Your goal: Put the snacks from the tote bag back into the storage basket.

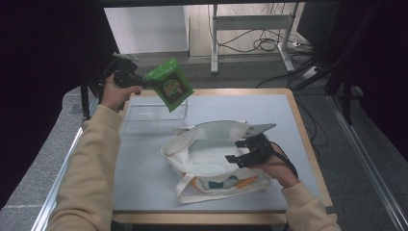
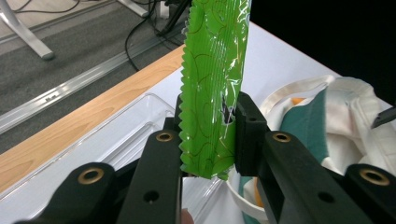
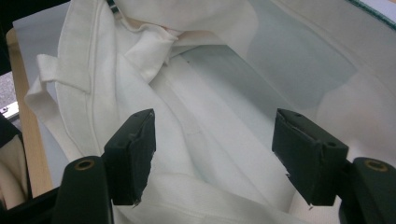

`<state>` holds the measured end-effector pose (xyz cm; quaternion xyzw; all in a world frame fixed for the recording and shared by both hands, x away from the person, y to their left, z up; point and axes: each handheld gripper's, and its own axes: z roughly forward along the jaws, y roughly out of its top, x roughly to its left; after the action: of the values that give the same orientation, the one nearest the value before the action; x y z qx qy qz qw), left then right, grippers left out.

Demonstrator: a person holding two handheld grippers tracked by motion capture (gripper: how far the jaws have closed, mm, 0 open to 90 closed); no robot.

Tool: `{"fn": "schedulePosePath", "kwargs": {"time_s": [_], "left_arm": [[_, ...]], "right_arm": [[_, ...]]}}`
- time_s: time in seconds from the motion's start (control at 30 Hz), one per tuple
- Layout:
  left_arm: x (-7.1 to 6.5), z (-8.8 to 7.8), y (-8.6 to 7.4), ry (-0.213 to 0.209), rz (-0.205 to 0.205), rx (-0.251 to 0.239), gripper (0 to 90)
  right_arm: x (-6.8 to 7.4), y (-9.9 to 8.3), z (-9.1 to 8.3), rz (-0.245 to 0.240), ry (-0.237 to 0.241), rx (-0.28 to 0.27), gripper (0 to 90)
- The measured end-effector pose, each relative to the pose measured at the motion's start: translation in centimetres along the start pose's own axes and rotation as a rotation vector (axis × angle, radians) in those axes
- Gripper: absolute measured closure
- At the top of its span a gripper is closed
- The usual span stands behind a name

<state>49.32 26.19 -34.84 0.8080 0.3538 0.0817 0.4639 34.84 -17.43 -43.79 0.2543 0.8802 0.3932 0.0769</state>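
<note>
A green snack packet (image 1: 169,85) hangs in the air above the back left of the table, and my left gripper (image 1: 149,82) is shut on its lower corner. In the left gripper view the packet (image 2: 212,84) stands upright, pinched between the two black pads (image 2: 250,135). A white tote bag (image 1: 202,144) lies open in the middle of the table. My right gripper (image 1: 232,151) hovers at the bag's right rim, open. In the right gripper view its jaws (image 3: 215,140) stand wide apart over the bag's pale lining (image 3: 187,93) with nothing pinched.
A clear plastic tray (image 1: 144,115) sits at the back left of the grey tabletop (image 1: 269,115), under the packet. The table has a wooden edge. Behind it are a desk frame (image 1: 214,43) and cables on the floor.
</note>
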Motion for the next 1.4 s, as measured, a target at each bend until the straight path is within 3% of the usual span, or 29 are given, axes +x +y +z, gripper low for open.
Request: {"fn": "schedulePosePath", "kwargs": {"time_s": [0.13, 0.47, 0.8, 1.0, 1.4], "left_arm": [[0.7, 0.5, 0.2, 0.023, 0.014, 0.025, 75.5], [1.9, 1.8, 0.5, 0.025, 0.003, 0.023, 75.5], [3.5, 2.4, 0.1, 0.054, 0.009, 0.026, 75.5], [4.3, 2.6, 0.4, 0.074, 0.031, 0.064, 75.5], [6.5, 4.4, -1.3, 0.090, 0.000, 0.105, 75.5]], "right_arm": [[0.0, -0.1, 0.0, 0.004, -0.001, 0.001, 30.0], [-0.2, -0.3, -0.1, 0.011, -0.004, 0.002, 30.0], [-0.3, -0.5, -0.1, 0.020, -0.008, 0.005, 29.9], [-0.3, -0.6, 0.1, 0.023, -0.008, 0.015, 29.9], [-0.7, -1.0, 0.4, 0.031, -0.016, 0.030, 29.8]]}}
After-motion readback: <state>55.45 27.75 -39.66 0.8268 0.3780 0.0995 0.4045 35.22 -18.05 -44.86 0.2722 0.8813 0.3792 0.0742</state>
